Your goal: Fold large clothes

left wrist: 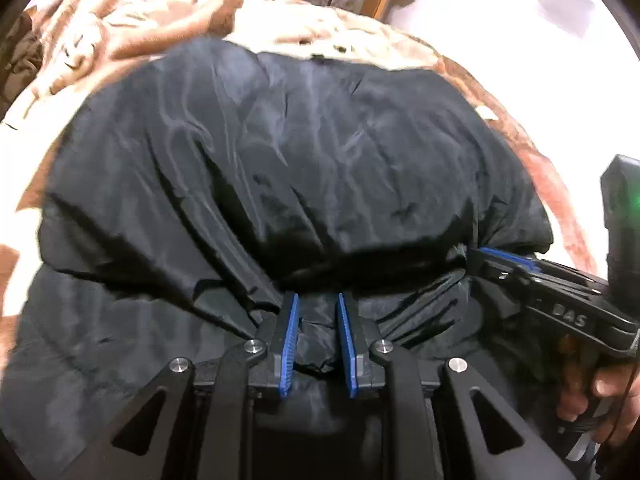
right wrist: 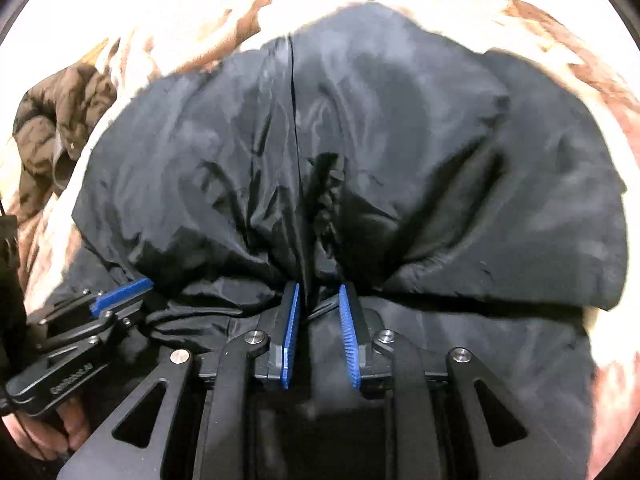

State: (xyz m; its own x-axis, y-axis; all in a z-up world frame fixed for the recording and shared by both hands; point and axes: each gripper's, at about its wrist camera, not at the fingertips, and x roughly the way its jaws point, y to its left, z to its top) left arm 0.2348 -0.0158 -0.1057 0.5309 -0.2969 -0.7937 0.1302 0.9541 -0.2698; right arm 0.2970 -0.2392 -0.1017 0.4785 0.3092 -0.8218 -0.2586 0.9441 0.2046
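Left wrist view, left tool (left wrist: 318,300) and right tool (right wrist: 319,292) each clamping black jacket (left wrist: 280,152) fold

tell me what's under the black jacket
The black jacket lies on a tan and brown blanket, which shows all around its edges. Whatever lies beneath the jacket's middle is covered, and so is anything below the blanket.
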